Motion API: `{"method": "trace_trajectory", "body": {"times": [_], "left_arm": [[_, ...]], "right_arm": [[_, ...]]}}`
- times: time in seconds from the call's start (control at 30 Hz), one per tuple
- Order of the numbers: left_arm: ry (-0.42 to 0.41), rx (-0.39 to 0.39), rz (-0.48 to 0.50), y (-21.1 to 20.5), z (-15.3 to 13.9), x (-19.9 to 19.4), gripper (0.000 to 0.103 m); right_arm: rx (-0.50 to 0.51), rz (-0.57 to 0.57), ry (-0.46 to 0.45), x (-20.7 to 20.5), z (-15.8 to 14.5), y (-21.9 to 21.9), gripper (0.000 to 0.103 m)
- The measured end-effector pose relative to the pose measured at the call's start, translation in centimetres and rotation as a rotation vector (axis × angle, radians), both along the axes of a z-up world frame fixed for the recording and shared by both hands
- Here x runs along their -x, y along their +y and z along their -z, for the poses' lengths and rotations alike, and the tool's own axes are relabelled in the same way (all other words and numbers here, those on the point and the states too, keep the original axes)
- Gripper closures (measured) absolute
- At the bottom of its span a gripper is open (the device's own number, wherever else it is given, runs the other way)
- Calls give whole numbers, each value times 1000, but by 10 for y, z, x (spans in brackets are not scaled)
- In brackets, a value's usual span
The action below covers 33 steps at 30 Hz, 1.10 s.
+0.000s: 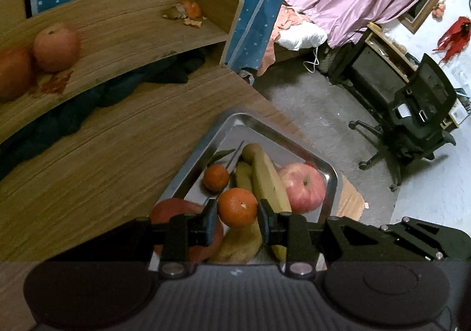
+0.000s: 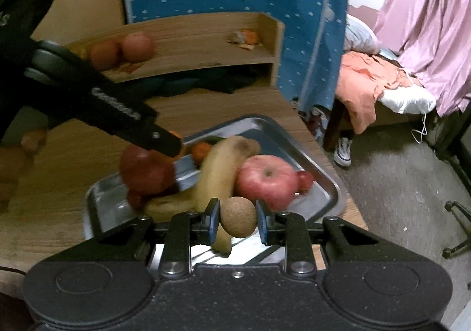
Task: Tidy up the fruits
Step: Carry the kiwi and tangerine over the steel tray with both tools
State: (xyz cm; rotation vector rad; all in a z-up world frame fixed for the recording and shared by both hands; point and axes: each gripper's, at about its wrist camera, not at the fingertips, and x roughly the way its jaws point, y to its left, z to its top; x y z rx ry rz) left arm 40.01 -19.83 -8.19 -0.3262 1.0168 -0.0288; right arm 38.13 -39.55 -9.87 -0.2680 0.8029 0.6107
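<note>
Tray (image 1: 332,183) at desk (image 1: 117,154) edge, floor (image 1: 309,113) beyond.

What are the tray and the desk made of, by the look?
Tray: metal, probably stainless steel, polished; its floor mirrors the fruit and its rolled rim glints. Desk: wood or wood-look laminate, matte; light brown with a straight running grain and no glare. Solid wood or veneer cannot be told from here.
</note>
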Motion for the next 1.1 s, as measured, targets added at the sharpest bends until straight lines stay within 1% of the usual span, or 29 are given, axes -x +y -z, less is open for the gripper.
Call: {"method": "trace_trajectory", "body": {"times": [0.2,0.4,0.73,0.97,1.1], "left_arm": [[19,-27,-39,-6,3,-25,71],[67,-45,-56,-12,14,-34,71],[106,-60,-78,-18,22,-24,70],[107,-86,-93,-24,21,-25,70],[104,-97,-102,-27,20,-25,70]], "right_arm": [[-4,13,24,-38,12,-18,75],[-5,-24,71,-60,25,-27,75],[-43,-110,168,-58,35,-23,75],[-46,-150,190,-55,42,-12,75],[-31,-155,181,-54,44,-9,75]]}}
